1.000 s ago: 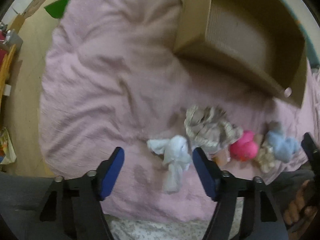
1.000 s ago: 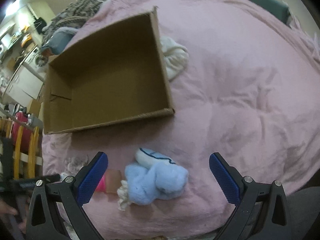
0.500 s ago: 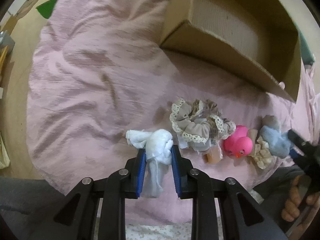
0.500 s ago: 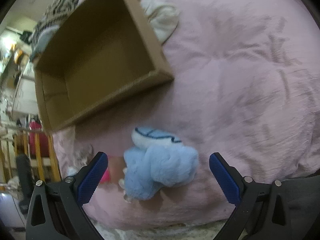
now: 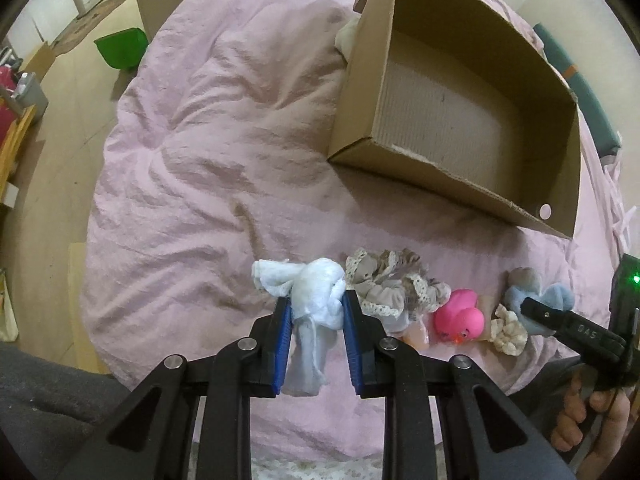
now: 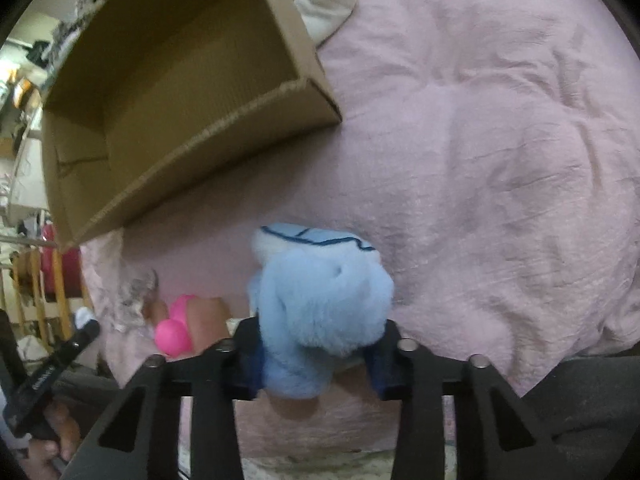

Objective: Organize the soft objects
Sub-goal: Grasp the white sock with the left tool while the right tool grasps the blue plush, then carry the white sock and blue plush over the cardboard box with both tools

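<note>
Two claws, each gripping one toy: my left claw (image 5: 316, 340) is clamping the white cloth toy (image 5: 312, 296), my right claw (image 6: 320, 364), having just closed, is squeezing the blue plush (image 6: 320, 304). One pink duck (image 5: 458, 316) and one lacy bundle (image 5: 388, 284) are lying between them near the bed's edge. One open cardboard box (image 5: 556, 168) is sitting farther back; wide pink bedding (image 5: 208, 160) is lying free on the left.

The bed cover (image 5: 208, 152) is matt pink cloth, rumpled and creased. The box (image 5: 400, 92) is plain brown cardboard, dull, with ragged cut edges. The white rag (image 5: 316, 292) looks like thin soft cloth; the blue plush toy (image 6: 320, 304) is fuzzy. The pink duck (image 5: 460, 316) is smooth and slightly glossy, the frilly cloth (image 5: 384, 284) lace-trimmed.
</note>
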